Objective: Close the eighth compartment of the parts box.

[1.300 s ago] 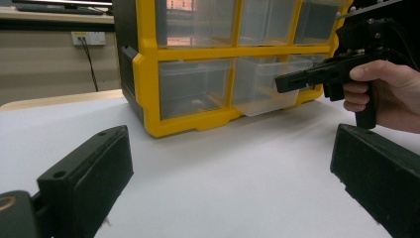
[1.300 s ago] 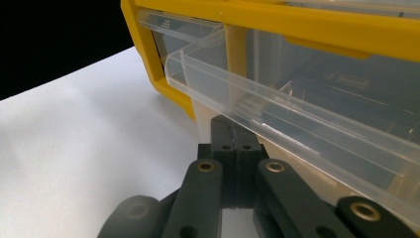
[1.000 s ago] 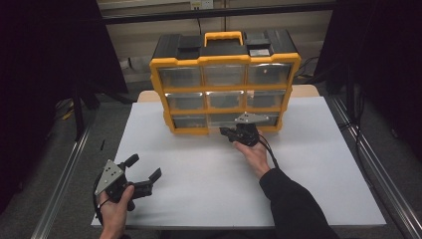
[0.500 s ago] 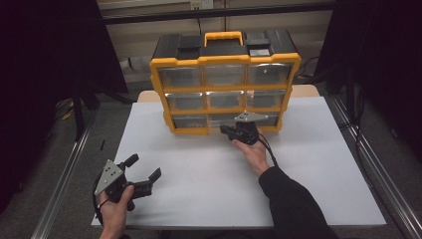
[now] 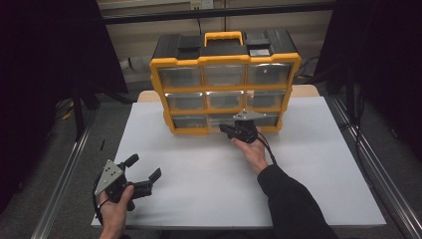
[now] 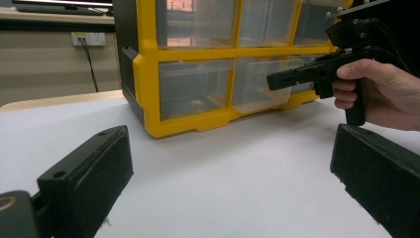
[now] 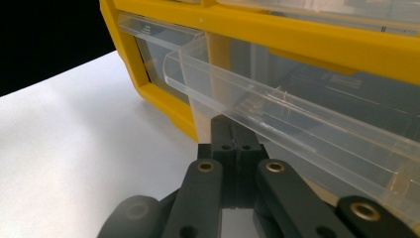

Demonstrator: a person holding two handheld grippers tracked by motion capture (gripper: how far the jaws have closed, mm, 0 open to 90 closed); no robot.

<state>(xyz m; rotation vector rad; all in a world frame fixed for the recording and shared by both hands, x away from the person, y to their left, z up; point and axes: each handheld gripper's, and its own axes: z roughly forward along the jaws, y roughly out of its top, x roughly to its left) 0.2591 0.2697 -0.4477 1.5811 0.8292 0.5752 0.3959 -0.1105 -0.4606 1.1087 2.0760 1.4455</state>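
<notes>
Right gripper (image 5: 238, 130) is parked right up against the bottom row of the yellow drawer organizer (image 5: 225, 82). Left gripper (image 5: 144, 172) sits near the white table's (image 5: 318, 164) front-left corner, jaws spread apart.

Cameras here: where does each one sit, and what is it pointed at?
High view: above the table, looking forward and down at the drawer cabinet; both forearms, left claw, right claw.
Left gripper view: on the left claw, facing the cabinet; own spread jaws, plus the right hand.
Right gripper view: on the right claw, shut under a clear drawer.
All share the cabinet.
</notes>
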